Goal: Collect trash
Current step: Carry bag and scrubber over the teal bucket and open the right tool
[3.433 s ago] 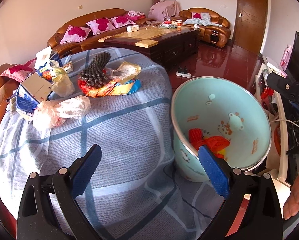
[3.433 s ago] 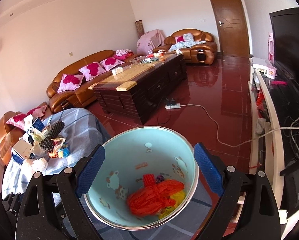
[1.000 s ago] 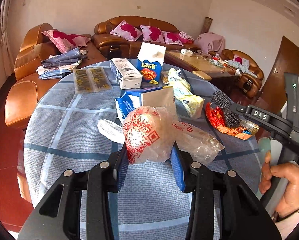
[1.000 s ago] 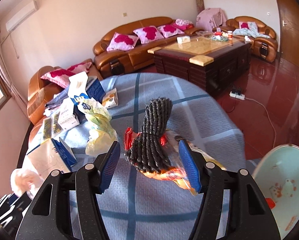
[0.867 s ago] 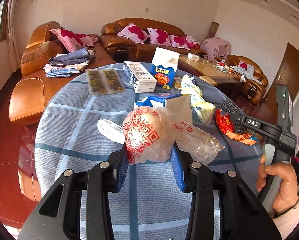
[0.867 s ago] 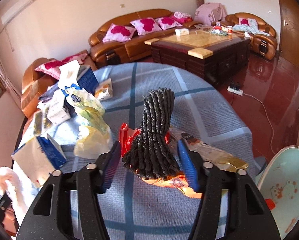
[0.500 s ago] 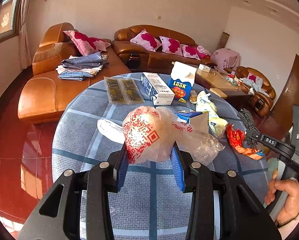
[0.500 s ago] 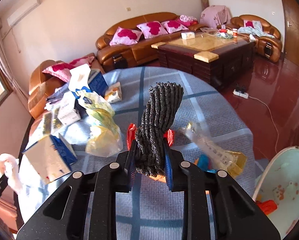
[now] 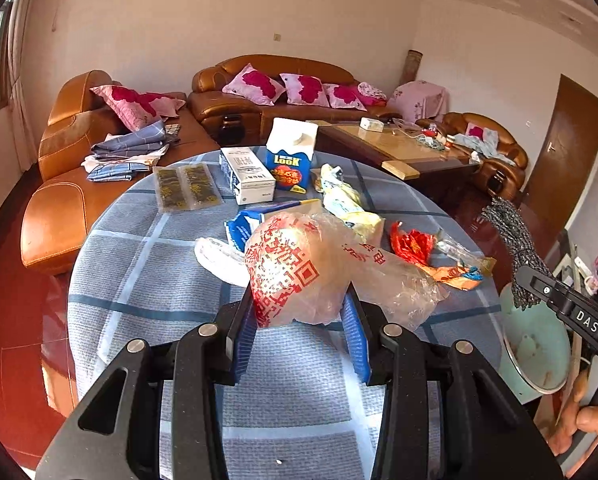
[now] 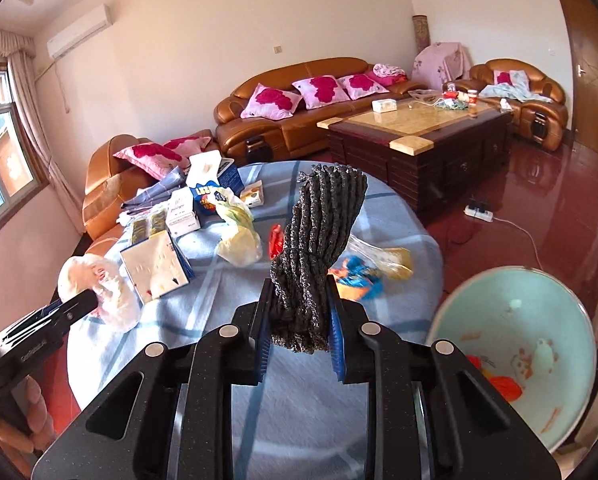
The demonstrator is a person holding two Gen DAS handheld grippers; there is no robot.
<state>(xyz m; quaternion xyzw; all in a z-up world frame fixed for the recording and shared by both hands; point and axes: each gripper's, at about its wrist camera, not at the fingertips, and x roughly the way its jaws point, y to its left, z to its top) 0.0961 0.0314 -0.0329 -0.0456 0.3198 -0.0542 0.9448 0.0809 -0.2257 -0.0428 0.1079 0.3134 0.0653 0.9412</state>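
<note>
My left gripper [image 9: 299, 336] is shut on a crumpled clear plastic bag with red print [image 9: 295, 272] and holds it above the round table [image 9: 139, 280]. My right gripper [image 10: 299, 336] is shut on a dark bundle of cord [image 10: 319, 248], lifted off the table; the bundle also shows at the right of the left wrist view [image 9: 513, 252]. The light-blue bin [image 10: 515, 356] stands beside the table at the right, with red trash in it. A red and orange wrapper [image 9: 419, 244], a yellow bag [image 9: 351, 208] and a blue carton [image 9: 243, 228] lie on the table.
A Look milk carton [image 9: 291, 160], a white box [image 9: 247, 174] and flat dark packets [image 9: 185, 188] sit at the table's far side. Brown sofas [image 10: 299, 120] and a dark coffee table [image 10: 419, 144] stand beyond. A power strip [image 10: 479, 212] lies on the red floor.
My right gripper closed on the cord bundle and lifted it off the wrappers. My left gripper, holding the plastic bag throughout, rose and drew back from the table.
</note>
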